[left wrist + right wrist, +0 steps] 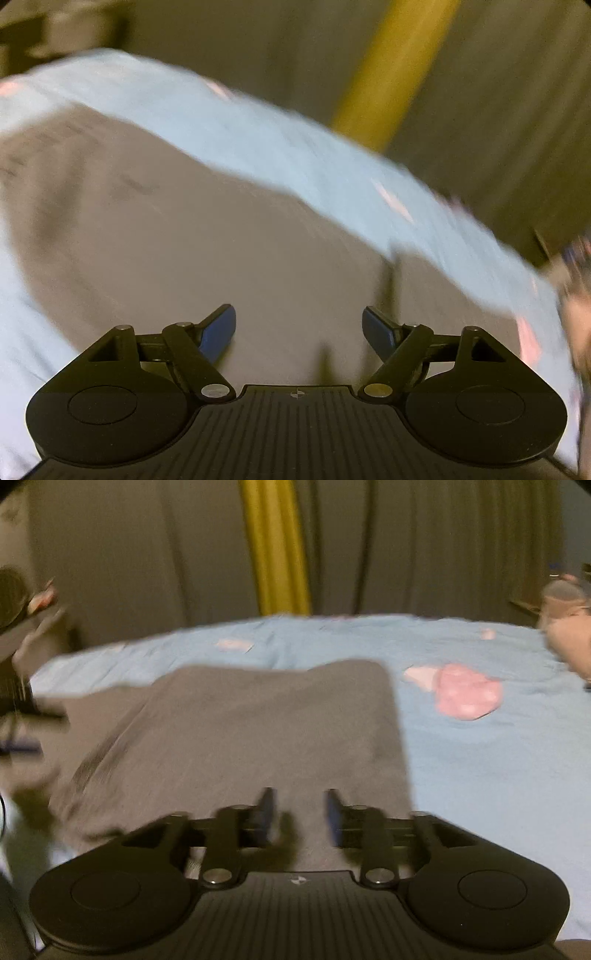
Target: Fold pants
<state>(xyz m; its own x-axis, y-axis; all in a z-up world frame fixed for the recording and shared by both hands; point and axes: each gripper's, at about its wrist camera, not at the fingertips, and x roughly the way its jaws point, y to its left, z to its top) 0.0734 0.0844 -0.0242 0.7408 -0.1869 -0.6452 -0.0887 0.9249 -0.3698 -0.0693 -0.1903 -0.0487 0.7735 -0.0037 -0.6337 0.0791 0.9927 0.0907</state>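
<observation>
My left gripper (299,325) is spread wide over the gray pants (192,236), holding nothing. My right gripper (300,808) is spread too, near the pants' (240,731) right edge. Pants lie flat on the blue bed sheet (480,760); bare sheet to the right w/ a pink patch (467,692).

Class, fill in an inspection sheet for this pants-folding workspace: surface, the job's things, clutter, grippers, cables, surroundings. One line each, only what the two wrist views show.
Surface: light blue bedsheet with pink printed patches.
Job's things: grey pants lying flat on the sheet, apparently folded into a rough rectangle; blur hides detail.
Clutter: blurred objects at the sheet's far right edge; unidentifiable.
Grippers: left gripper open over the pants; right gripper open above the pants' near edge; neither holds cloth.
Cables: nothing seen.
Surroundings: dark curtain with a yellow stripe behind the bed.
</observation>
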